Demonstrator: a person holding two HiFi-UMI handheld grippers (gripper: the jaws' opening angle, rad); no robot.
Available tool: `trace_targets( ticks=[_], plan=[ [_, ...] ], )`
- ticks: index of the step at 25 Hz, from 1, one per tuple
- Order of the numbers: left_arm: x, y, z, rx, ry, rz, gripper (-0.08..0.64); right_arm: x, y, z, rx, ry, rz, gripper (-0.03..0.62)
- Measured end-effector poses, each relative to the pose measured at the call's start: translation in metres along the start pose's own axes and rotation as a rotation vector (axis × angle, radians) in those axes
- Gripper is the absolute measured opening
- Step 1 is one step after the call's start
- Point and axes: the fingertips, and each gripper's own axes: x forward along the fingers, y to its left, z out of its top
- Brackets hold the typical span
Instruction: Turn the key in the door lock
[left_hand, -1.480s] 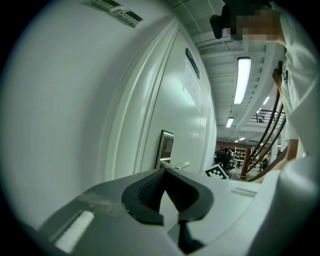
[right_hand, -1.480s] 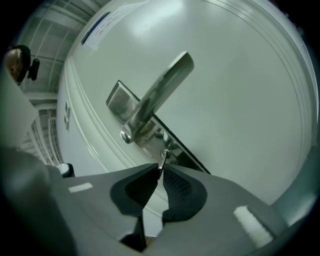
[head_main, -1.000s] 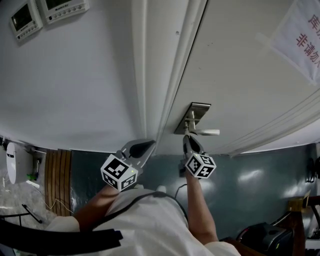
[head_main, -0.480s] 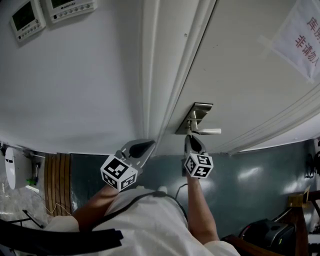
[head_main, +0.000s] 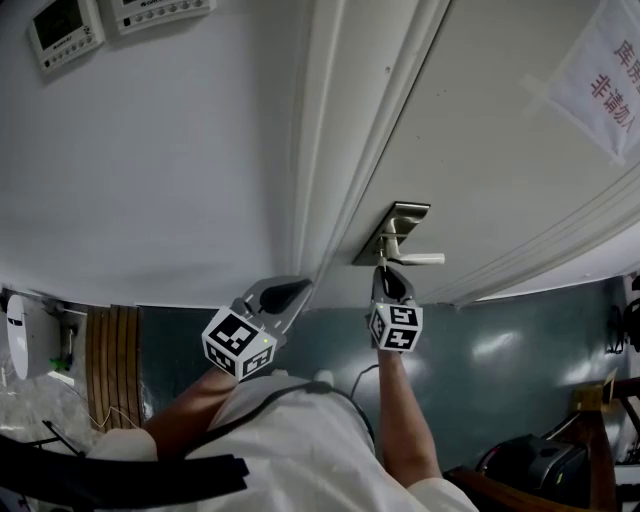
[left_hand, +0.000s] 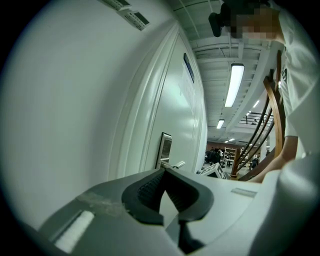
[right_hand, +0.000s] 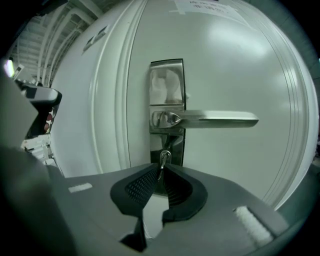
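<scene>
A steel lock plate (head_main: 392, 232) with a lever handle (head_main: 420, 258) sits on the white door. In the right gripper view the key (right_hand: 163, 159) stands in the keyhole below the handle (right_hand: 215, 119), at the foot of the plate (right_hand: 167, 85). My right gripper (right_hand: 161, 170) is shut on the key's bow, with its jaw tips against the plate. In the head view that gripper (head_main: 385, 272) points straight at the lock. My left gripper (head_main: 295, 290) hovers by the door frame, left of the lock. Its jaws (left_hand: 163, 172) meet at the tips with nothing between them.
The white door frame (head_main: 340, 150) runs between wall and door. Two wall control panels (head_main: 60, 25) hang at upper left. A paper notice (head_main: 600, 80) with red print is taped to the door at upper right. Wooden slats (head_main: 110, 350) stand at lower left on the teal floor.
The marker cube on my right gripper has rolled about its axis while the jaws stayed on the key. The left gripper has barely shifted.
</scene>
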Motion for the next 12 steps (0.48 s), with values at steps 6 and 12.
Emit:
trace_targets(
  ticks=[6, 12],
  plan=[
    [-0.0068, 0.0029, -0.0014, -0.012, -0.008, 0.013, 0.006, 0.0003, 0.0016, 0.0005, -0.130, 0.026, -0.039, 0.040],
    [-0.0096, 0.0015, -0.0017, -0.023, -0.019, 0.021, 0.006, -0.0002, 0.0033, 0.0004, -0.181, 0.045, -0.052, 0.040]
  ],
)
